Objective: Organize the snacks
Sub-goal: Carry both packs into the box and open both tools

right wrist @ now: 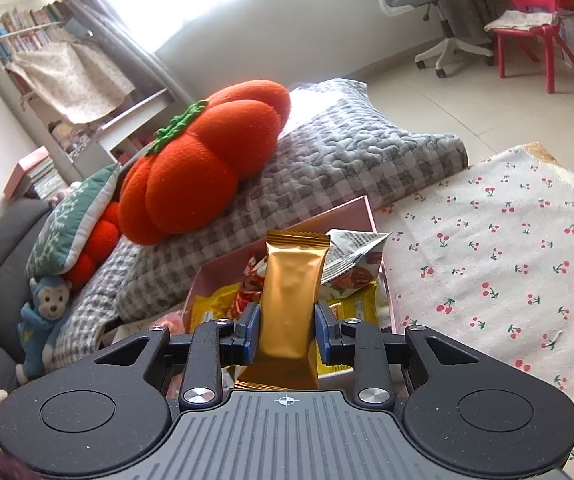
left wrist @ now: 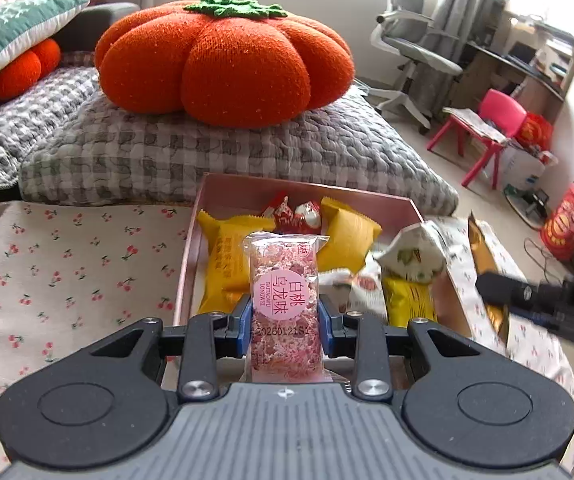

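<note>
The left tool [left wrist: 285, 312] grips a pink snack [left wrist: 284, 300], the right tool [right wrist: 286, 332] a gold snack [right wrist: 289, 304], likely to go in the box [left wrist: 223, 192].

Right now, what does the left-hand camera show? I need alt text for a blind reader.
The left gripper holds a pink snack packet upright above a pink box of yellow and red wrapped snacks. Behind sits an orange pumpkin cushion on a grey checked quilt.

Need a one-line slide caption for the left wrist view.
Left gripper holds a pink snack bar over the pink box of wrapped snacks on a cherry-print cloth.
</note>
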The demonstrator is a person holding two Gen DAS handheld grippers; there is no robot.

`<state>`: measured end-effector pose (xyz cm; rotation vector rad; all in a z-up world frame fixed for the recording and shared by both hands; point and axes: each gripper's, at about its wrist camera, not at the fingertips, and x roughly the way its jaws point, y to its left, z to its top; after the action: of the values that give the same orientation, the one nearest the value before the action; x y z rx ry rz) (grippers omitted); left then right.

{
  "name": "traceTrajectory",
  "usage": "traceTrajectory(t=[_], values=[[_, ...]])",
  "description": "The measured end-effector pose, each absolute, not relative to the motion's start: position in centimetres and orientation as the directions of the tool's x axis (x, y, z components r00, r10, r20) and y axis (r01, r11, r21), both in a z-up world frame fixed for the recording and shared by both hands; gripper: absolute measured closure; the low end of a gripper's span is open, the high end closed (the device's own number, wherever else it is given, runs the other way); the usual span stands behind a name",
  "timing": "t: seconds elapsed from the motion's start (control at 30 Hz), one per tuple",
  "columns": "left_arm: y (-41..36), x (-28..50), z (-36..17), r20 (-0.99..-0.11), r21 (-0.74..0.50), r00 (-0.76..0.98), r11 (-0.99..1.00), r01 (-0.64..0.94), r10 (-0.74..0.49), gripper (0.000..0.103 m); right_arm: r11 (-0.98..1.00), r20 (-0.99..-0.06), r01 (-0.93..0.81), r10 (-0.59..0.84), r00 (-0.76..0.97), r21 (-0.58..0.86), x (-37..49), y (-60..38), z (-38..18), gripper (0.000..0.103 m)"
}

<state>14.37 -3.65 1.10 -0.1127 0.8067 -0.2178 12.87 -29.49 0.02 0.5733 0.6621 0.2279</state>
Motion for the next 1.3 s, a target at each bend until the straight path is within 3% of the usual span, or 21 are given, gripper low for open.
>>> traceTrajectory(t=[0.13, 0.97, 1.07, 1.13, 1.17, 1.2, 1.3], values=[[-4.4, 15.6, 1.0, -0.691, -0.218, 0.679, 0.967, 0.132, -0.248, 0.073, 0.803, -0.524, 0.018, 0.372, 0.766, 0.596, 13.6, -29.6, -1.1, 0.075], [-6.6, 17.8, 0.3, -0.684, -0.095, 0.712, 0.987, 0.127, -0.158, 0.073, 0.814, -0.534, 0.038, 0.344, 0.773, 0.579, 14.6, -27.6, -2.1, 0.074], [-6.4, 17.8, 0.3, -0.67, -0.117, 0.719, 0.983, 0.14, -0.183, 0.07, 0.818, -0.525, 0.027, 0.344, 0.779, 0.575, 14.6, -27.4, -2.1, 0.071], [-6.1, 17.8, 0.1, -0.67, -0.135, 0.717, 0.982, 0.136, -0.191, 0.053, 0.825, -0.529, 0.02, 0.343, 0.776, 0.564, 14.6, -27.2, -1.9, 0.055], [-6.0, 17.6, 0.0, -0.664, -0.137, 0.726, 0.983, 0.12, -0.181, 0.046, 0.828, -0.529, 0.022, 0.337, 0.779, 0.56, 14.5, -27.2, -1.8, 0.041], [-5.8, 17.4, 0.0, -0.656, -0.142, 0.733, 0.983, 0.114, -0.179, 0.043, 0.831, -0.524, 0.022, 0.329, 0.786, 0.555, 14.3, -27.2, -1.7, 0.036], [-5.6, 17.1, 0.0, -0.662, -0.157, 0.722, 0.979, 0.127, -0.2, 0.041, 0.832, -0.521, 0.017, 0.331, 0.787, 0.554, 14.2, -27.2, -1.4, 0.036]])
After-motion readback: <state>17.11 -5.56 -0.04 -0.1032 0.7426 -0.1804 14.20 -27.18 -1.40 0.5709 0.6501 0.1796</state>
